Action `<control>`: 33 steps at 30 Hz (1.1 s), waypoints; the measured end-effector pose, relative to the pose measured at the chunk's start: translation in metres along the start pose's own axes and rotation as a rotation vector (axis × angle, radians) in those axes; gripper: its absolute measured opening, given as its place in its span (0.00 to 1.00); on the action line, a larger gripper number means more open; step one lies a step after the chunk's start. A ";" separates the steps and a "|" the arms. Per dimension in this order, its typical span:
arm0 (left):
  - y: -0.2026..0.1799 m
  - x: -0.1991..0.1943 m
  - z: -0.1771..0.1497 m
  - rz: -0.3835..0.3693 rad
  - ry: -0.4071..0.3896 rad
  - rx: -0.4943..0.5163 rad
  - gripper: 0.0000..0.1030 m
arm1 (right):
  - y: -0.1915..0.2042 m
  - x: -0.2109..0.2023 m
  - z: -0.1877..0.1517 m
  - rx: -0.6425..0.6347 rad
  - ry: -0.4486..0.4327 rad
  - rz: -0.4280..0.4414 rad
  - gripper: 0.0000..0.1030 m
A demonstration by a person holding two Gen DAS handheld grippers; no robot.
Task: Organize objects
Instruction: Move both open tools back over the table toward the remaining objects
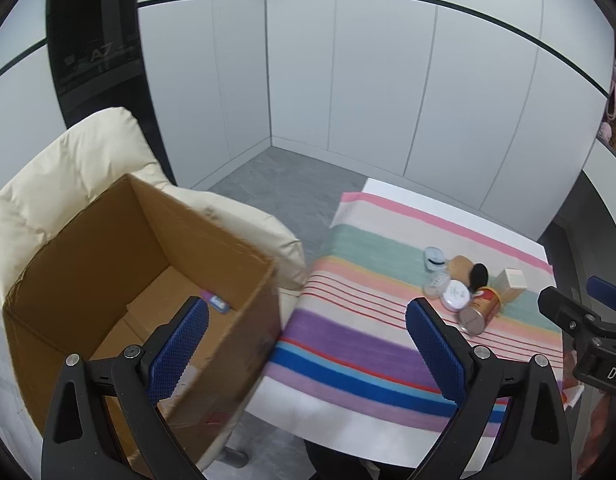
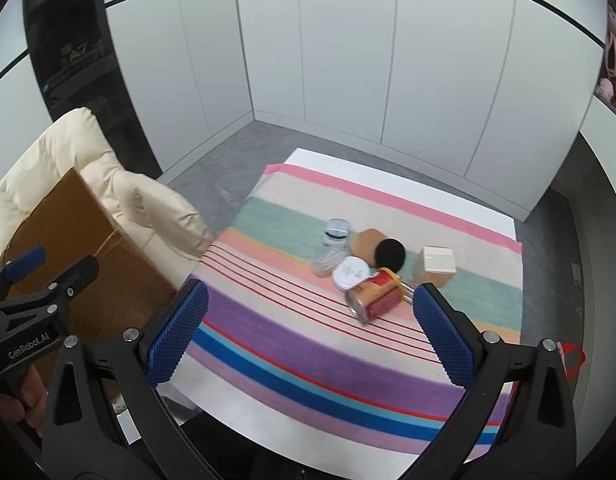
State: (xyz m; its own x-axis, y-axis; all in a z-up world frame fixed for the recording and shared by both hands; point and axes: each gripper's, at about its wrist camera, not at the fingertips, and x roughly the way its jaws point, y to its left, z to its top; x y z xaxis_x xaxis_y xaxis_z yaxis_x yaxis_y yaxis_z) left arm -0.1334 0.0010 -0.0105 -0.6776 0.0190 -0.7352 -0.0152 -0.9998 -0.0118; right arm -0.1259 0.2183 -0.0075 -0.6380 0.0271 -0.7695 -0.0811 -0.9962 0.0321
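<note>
Two grippers up, both empty. My left gripper (image 1: pixel 308 332) hangs with its blue pads spread wide, one finger over the cardboard box (image 1: pixel 148 280), the other over the striped cloth (image 1: pixel 347 340). My right gripper (image 2: pixel 309 330) is likewise spread wide, nothing between the pads, raised above the near part of the cloth.

Box: open top, sitting on a cream padded chair (image 1: pixel 68 176) just left of the table (image 2: pixel 308 444). One small item with purple and blue on it (image 1: pixel 216 301) lies on the box floor; too small for me to identify.

Cluster near the far right part of the cloth, items touching or nearly so: a red-and-gold can (image 2: pixel 373 296) on its side, a white round lidded jar (image 2: pixel 351 273) beside it, a clear small jar (image 2: pixel 327 262), a pale blue-lidded container (image 2: pixel 337 230), a tan item with a black round end (image 2: pixel 377 250), and a beige square box (image 2: pixel 435 266) slightly apart to the right.

A hand (image 2: pixel 16 404) shows at the lower left of the right wrist view, on the left tool's handle.
</note>
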 end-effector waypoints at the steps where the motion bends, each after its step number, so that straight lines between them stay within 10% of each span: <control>1: -0.005 0.000 0.000 -0.006 0.000 0.007 0.97 | -0.004 -0.001 -0.001 0.009 0.001 -0.004 1.00; 33: -0.152 0.004 -0.009 -0.200 0.056 0.179 0.97 | -0.143 -0.029 -0.046 0.169 0.024 -0.126 1.00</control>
State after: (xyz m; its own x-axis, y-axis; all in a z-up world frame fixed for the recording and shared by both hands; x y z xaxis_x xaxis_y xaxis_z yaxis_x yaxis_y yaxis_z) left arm -0.1274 0.1525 -0.0178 -0.6060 0.2107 -0.7670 -0.2774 -0.9597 -0.0444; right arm -0.0607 0.3558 -0.0191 -0.5967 0.1469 -0.7889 -0.2877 -0.9569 0.0394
